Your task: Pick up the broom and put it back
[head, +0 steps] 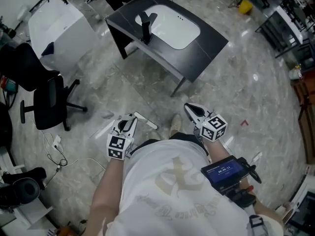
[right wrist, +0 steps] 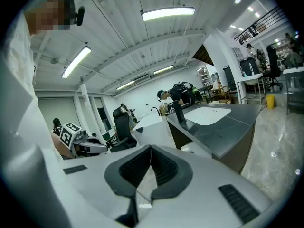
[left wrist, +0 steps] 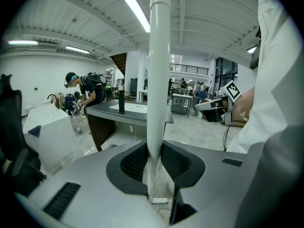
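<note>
the left tool (left wrist: 154, 161) is pinching the broom (left wrist: 159, 70) by its white handle. the handle stands near upright between the pads and runs up past the top of the left gripper view. the broom head cannot be made out. the right tool (right wrist: 150, 167) is pressed together with nothing in it, well apart on the left tool's right.

risk 1: the handle slides or pivots in the pads. likely cause: a single pinch on a smooth round shaft with a long free length above it.

risk 2: the free end strikes the black sink bench (head: 197, 53) ahead of both tools, or the office chair (head: 49, 107) to the left tool's left. likely cause: a fast turn.

risk 3: the lower end snags the floor cable (head: 59, 156) left of the left tool.
</note>
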`<state>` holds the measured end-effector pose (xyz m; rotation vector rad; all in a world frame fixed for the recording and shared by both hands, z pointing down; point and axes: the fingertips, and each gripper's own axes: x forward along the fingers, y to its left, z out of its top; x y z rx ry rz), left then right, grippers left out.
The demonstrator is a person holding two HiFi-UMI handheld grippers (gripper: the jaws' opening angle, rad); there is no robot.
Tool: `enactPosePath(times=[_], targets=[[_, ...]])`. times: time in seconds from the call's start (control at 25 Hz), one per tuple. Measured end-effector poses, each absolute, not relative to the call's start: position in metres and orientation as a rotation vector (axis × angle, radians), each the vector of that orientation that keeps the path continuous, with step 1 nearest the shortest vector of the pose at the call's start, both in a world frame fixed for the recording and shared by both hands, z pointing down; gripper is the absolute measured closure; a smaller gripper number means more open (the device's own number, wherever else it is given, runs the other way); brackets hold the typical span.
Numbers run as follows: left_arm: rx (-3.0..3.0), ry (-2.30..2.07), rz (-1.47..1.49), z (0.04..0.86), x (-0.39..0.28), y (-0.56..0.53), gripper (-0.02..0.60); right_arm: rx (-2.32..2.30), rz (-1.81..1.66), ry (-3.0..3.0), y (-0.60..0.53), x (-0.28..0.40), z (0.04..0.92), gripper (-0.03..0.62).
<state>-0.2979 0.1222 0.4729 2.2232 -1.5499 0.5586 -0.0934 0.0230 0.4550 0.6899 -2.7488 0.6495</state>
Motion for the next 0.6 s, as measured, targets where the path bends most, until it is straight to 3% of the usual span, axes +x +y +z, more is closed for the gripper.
enactPosePath(times=[0.6], targets=[[2.228, -1.549, 0.523, 0.486, -0.311, 0.133, 0.488, 0.730, 0.606, -2.714, 0.022, -0.090, 0.446, 0.576]])
